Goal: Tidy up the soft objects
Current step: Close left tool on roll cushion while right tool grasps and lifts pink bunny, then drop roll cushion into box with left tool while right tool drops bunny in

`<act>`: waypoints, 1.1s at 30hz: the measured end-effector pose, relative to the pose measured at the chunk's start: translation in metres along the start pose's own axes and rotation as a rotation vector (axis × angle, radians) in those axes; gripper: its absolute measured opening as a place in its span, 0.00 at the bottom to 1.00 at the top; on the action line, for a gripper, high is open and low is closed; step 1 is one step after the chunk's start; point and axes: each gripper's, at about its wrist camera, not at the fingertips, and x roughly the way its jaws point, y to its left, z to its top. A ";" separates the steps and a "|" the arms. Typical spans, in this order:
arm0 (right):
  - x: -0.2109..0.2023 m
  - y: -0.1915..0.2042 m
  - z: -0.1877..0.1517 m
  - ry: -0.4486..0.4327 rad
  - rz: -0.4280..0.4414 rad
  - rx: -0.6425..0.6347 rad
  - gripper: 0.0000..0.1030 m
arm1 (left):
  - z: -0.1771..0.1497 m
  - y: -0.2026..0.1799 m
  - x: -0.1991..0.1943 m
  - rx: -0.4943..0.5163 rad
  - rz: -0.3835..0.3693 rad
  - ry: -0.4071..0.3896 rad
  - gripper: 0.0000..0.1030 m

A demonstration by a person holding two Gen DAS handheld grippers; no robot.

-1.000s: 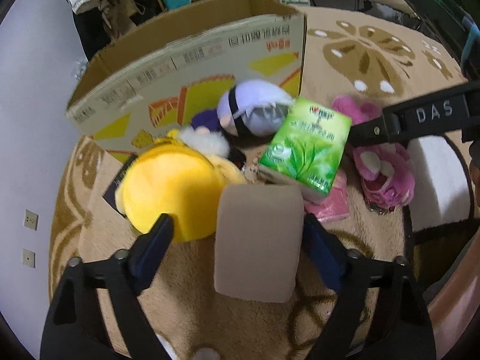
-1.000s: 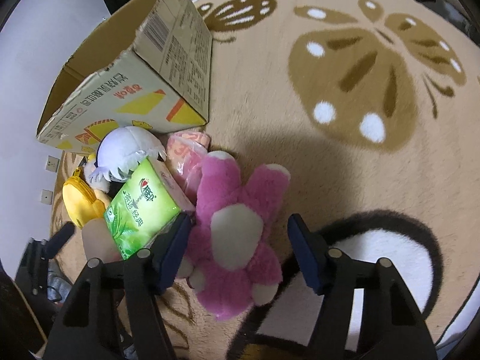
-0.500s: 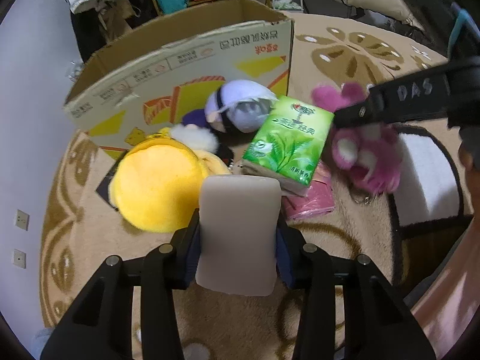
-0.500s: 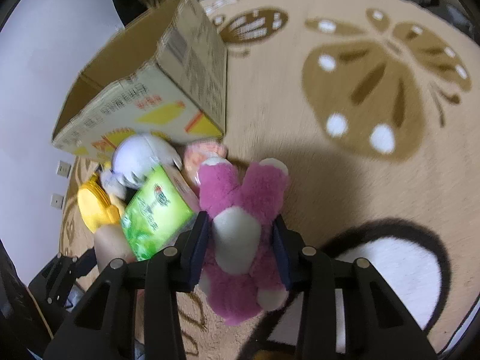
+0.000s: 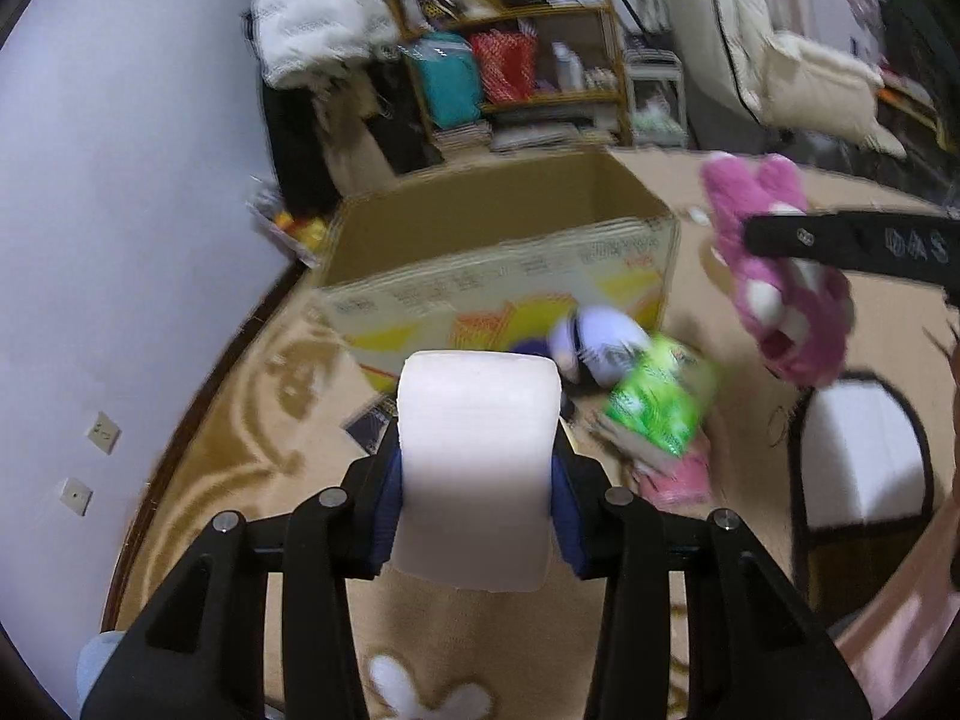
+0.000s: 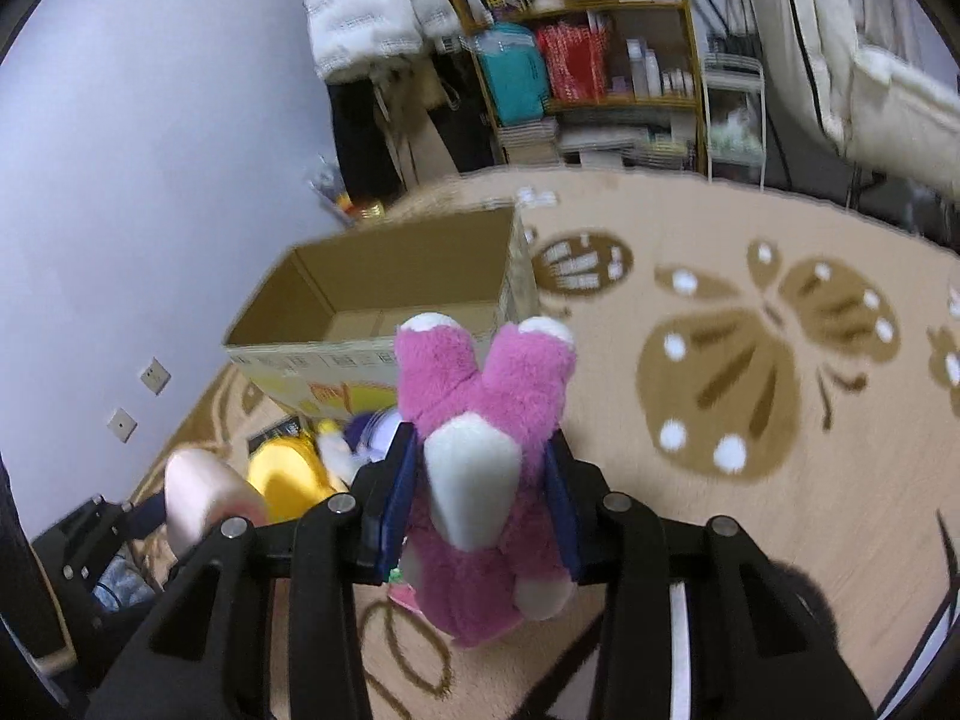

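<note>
My left gripper [image 5: 477, 486] is shut on a pale pink foam block [image 5: 477, 462], held up off the rug in front of the open cardboard box [image 5: 498, 252]. My right gripper [image 6: 477, 501] is shut on a pink plush toy [image 6: 480, 420], lifted above the rug with the cardboard box [image 6: 384, 294] just beyond it. In the left wrist view the pink plush toy [image 5: 780, 276] hangs at the right in the other gripper. A white-and-purple plush [image 5: 600, 342], a green tissue pack [image 5: 660, 402] and a pink pack [image 5: 678, 480] lie by the box. A yellow plush [image 6: 285, 471] lies on the rug.
The beige rug [image 6: 750, 480] with brown butterfly patterns spreads to the right. A lilac wall [image 5: 120, 210] with sockets runs along the left. Beyond the box stand a shelf [image 6: 600, 60] full of items and hanging clothes [image 6: 372, 12].
Both grippers closed, the left on the foam block and the right on the pink plush toy. Both then rose off the rug and tilted up toward the box.
</note>
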 end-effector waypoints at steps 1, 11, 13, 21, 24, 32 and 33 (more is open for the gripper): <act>-0.006 0.003 0.000 -0.024 0.001 -0.009 0.41 | 0.003 0.006 -0.003 -0.015 0.012 -0.021 0.40; -0.043 0.027 0.020 -0.217 0.042 -0.073 0.41 | 0.037 0.045 -0.007 -0.106 0.069 -0.142 0.40; -0.044 0.031 0.025 -0.238 0.040 -0.091 0.41 | 0.047 0.050 -0.003 -0.110 0.076 -0.159 0.40; -0.029 0.041 0.051 -0.283 0.053 -0.126 0.41 | 0.080 0.059 0.022 -0.097 0.101 -0.203 0.40; -0.019 0.043 0.060 -0.287 0.055 -0.129 0.41 | 0.089 0.062 0.035 -0.102 0.098 -0.202 0.40; 0.005 0.047 0.087 -0.332 0.096 -0.162 0.42 | 0.107 0.069 0.067 -0.104 0.080 -0.183 0.41; 0.007 0.048 0.088 -0.337 0.101 -0.168 0.42 | 0.107 0.071 0.069 -0.109 0.074 -0.178 0.41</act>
